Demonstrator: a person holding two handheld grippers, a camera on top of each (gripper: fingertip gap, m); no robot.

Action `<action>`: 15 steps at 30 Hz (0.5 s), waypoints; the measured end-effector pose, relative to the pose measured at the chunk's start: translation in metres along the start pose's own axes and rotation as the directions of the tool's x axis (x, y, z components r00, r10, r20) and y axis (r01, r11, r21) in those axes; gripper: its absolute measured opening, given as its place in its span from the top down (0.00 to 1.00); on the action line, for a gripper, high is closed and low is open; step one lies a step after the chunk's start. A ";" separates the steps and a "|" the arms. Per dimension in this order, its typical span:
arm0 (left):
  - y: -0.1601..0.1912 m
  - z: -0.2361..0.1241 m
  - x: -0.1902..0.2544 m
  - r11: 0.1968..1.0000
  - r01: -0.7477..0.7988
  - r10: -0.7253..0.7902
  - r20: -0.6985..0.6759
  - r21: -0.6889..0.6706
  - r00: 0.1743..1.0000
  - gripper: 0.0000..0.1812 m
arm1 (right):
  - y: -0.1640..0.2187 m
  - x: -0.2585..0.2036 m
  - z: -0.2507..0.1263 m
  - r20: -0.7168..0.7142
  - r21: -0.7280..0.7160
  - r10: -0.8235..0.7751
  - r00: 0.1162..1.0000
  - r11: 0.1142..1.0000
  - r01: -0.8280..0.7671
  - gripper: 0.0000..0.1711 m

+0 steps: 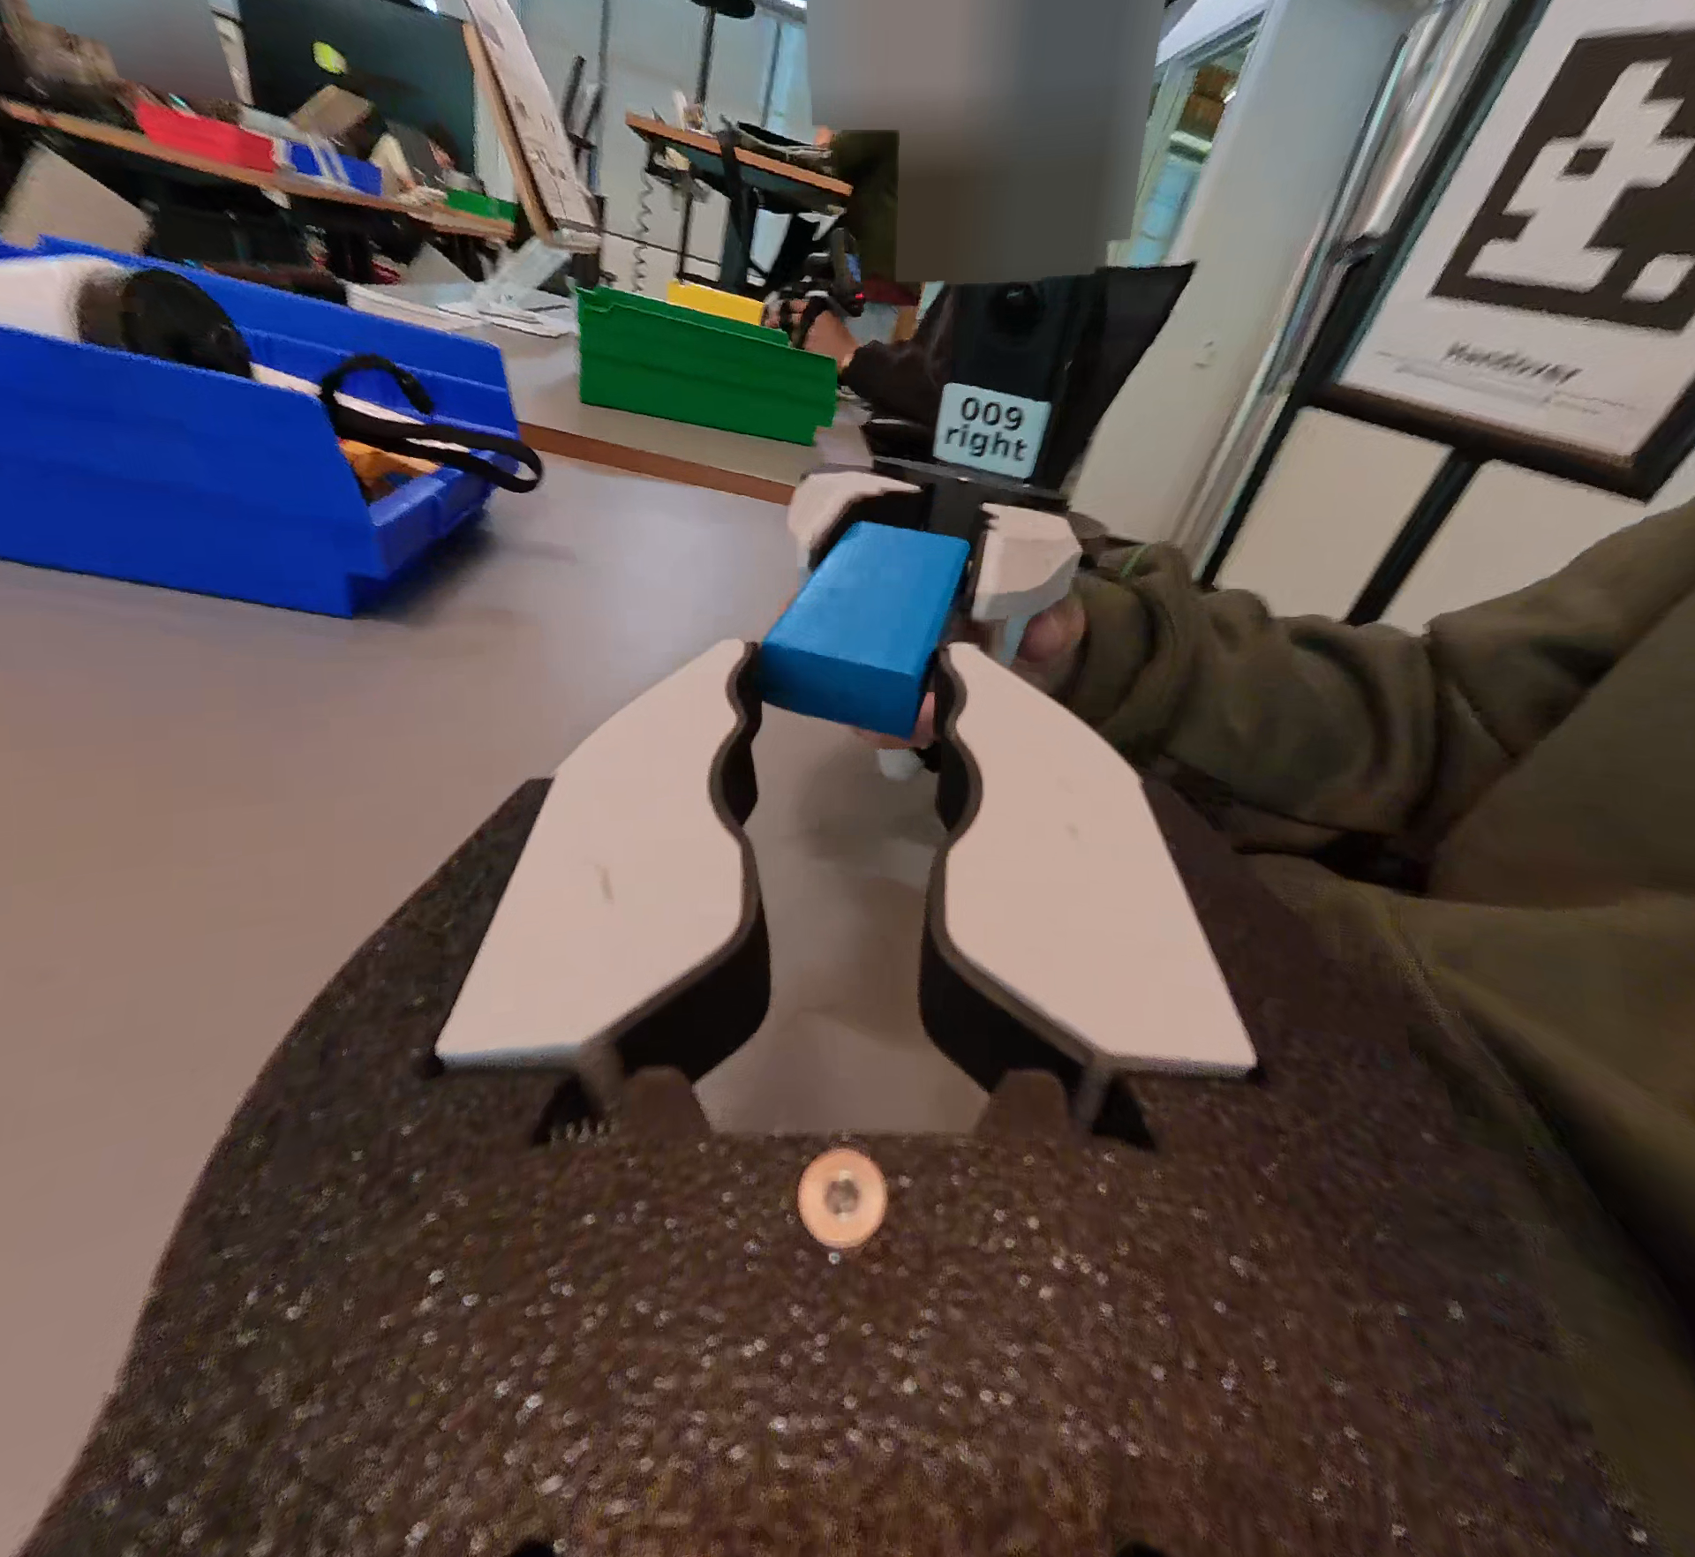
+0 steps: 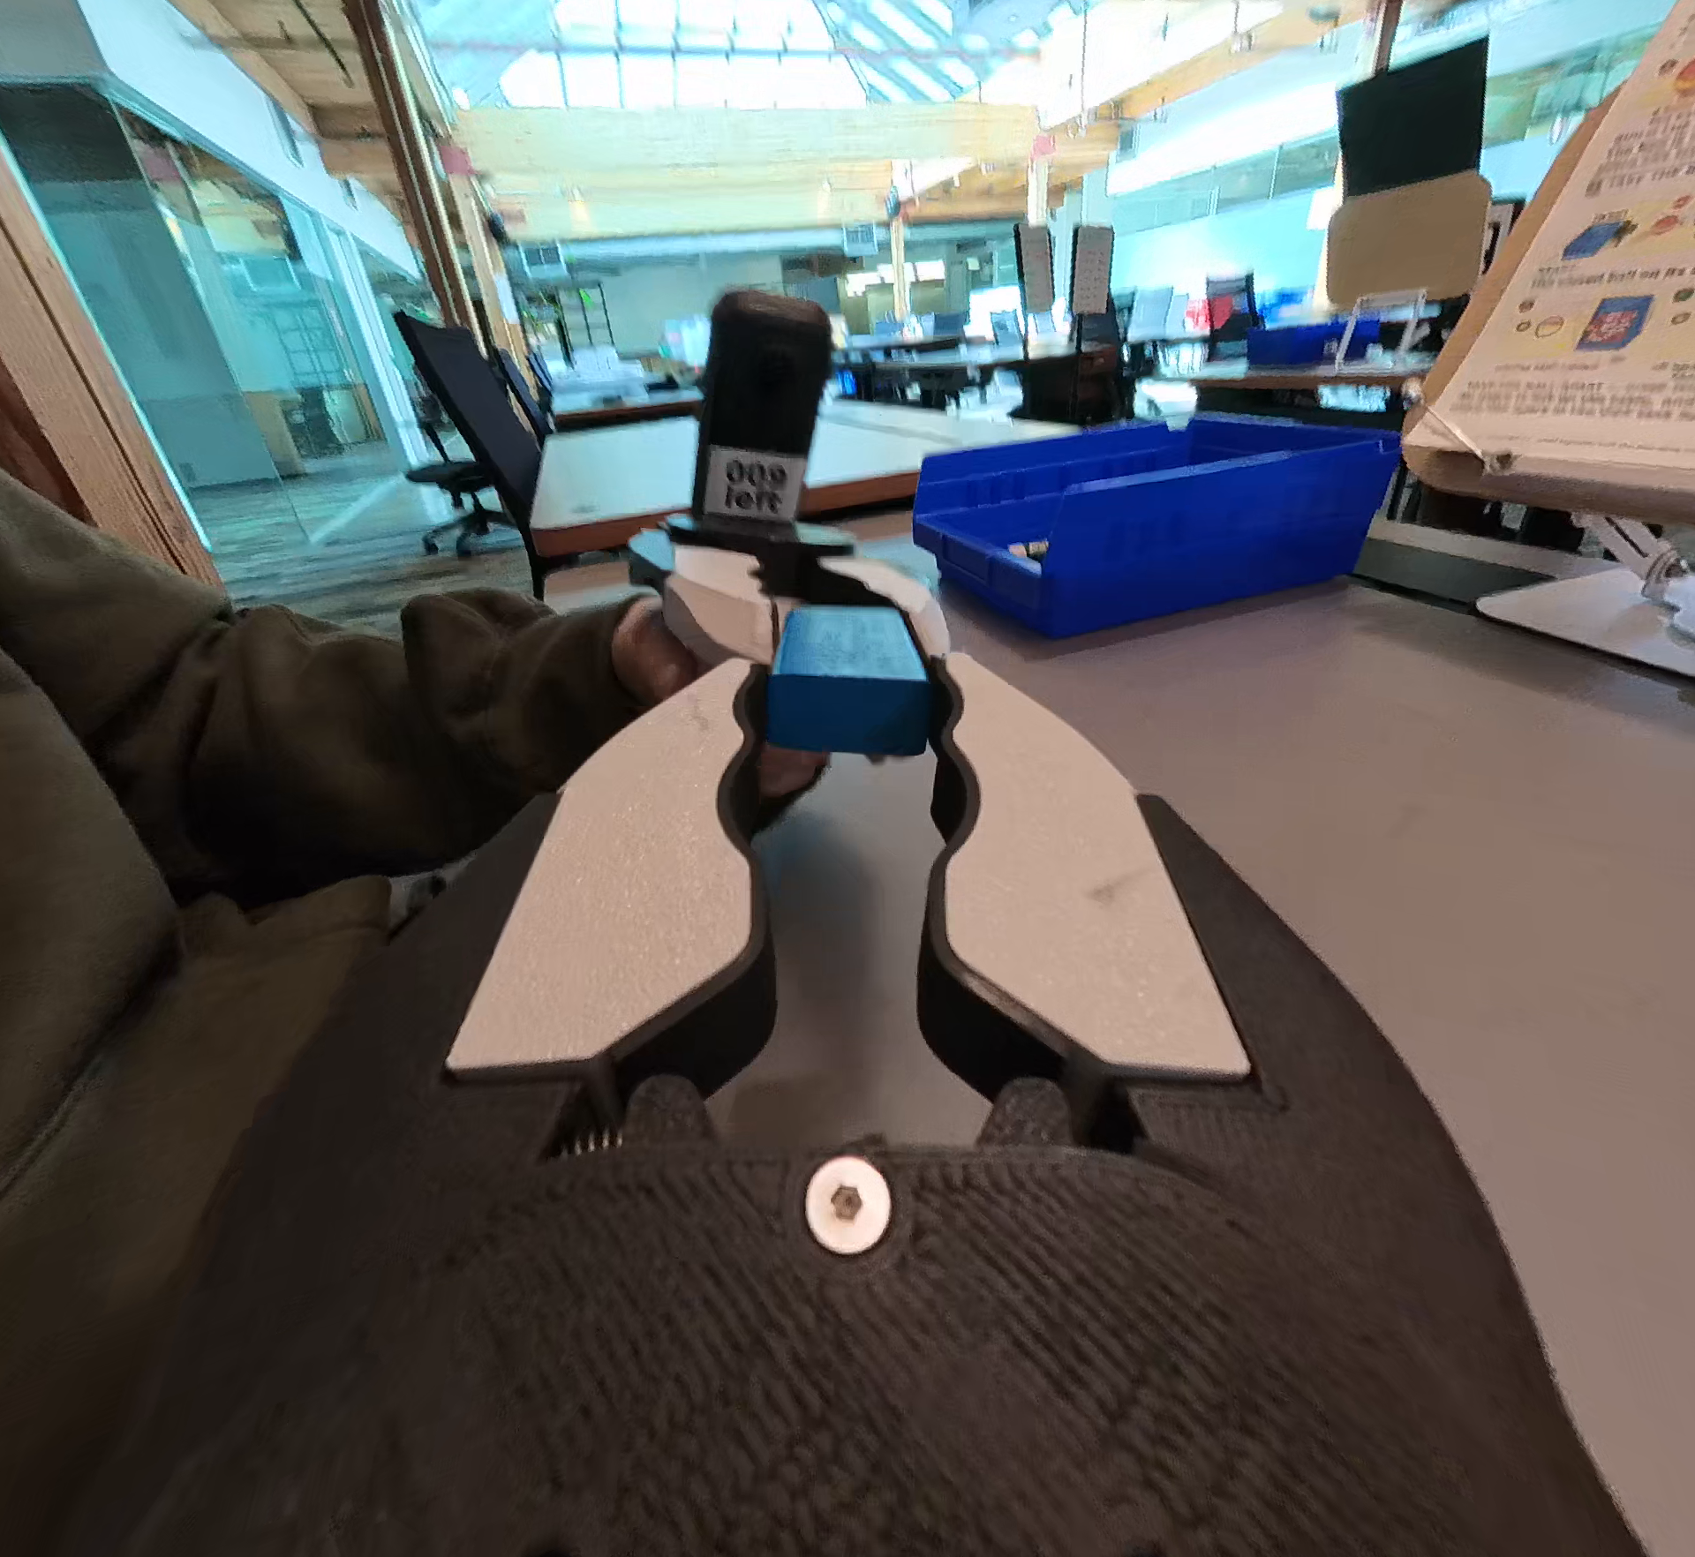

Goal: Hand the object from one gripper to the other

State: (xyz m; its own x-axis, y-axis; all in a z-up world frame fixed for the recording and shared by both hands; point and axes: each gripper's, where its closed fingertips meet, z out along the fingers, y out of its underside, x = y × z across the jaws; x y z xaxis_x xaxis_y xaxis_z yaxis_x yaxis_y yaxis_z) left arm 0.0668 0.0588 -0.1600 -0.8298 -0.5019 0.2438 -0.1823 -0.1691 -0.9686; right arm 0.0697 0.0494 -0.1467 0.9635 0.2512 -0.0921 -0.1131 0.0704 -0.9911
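Item: a solid blue rectangular block (image 1: 858,628) of matte material, held in the air above the grey counter (image 1: 275,779) — it is not resting on it.
Position of item: between the two tools, which are pointed at each other; one end is set between the tips of each.
Left tool (image 1: 842,688): grey flat fingers (image 1: 633,853) with black wavy inner edges, on a speckled dark body. The near end of the block is gripped between its fingertips; behind the tips a gap is left between the fingers.
Right tool (image 2: 842,701): the same build, on a ribbed black body. Its fingertips are pressed against both sides of the block's opposite end, so the block is clamped from both ends at once.
Right tool, as seen from the left wrist view (image 1: 926,559): the far end of the block is enclosed by its grey fingers; a black camera post with a small label is carried above.
Holder: each tool is held by a hand in an olive-green sleeve (image 1: 1284,688).
Surroundings: a blue plastic bin (image 1: 229,458) with black-and-white contents is set on the counter to the left — well apart from the block; a green plastic bin (image 1: 697,367) stands farther back.
Right wrist view: another blue plastic bin (image 2: 1146,513) is seen on the counter behind the block, beside a tilted printed board (image 2: 1578,275) on a stand.
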 end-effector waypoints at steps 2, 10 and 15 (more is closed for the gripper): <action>0.001 -0.002 -0.006 0.993 -0.114 0.115 0.068 -0.031 0.991 0.81 | 0.013 0.009 -0.001 -0.064 -0.106 -0.022 0.998 0.994 0.015 0.80; -0.009 -0.003 -0.024 0.614 -0.676 0.789 0.286 -0.407 0.544 0.81 | 0.012 0.027 0.003 -0.300 -0.149 0.213 0.930 0.952 -0.267 0.53; -0.008 0.007 -0.019 0.273 -0.767 0.961 0.206 -0.581 0.186 0.81 | 0.011 0.018 0.012 -0.310 -0.146 0.291 0.905 0.926 -0.348 0.52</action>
State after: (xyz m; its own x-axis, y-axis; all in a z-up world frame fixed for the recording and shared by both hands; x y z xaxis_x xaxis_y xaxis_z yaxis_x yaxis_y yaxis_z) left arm 0.0879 0.0644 -0.1562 -0.2209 -0.4307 -0.8751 0.2799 0.8315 -0.4799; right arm 0.0829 0.0662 -0.1581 0.9144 -0.0511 -0.4015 -0.4043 -0.1629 -0.9000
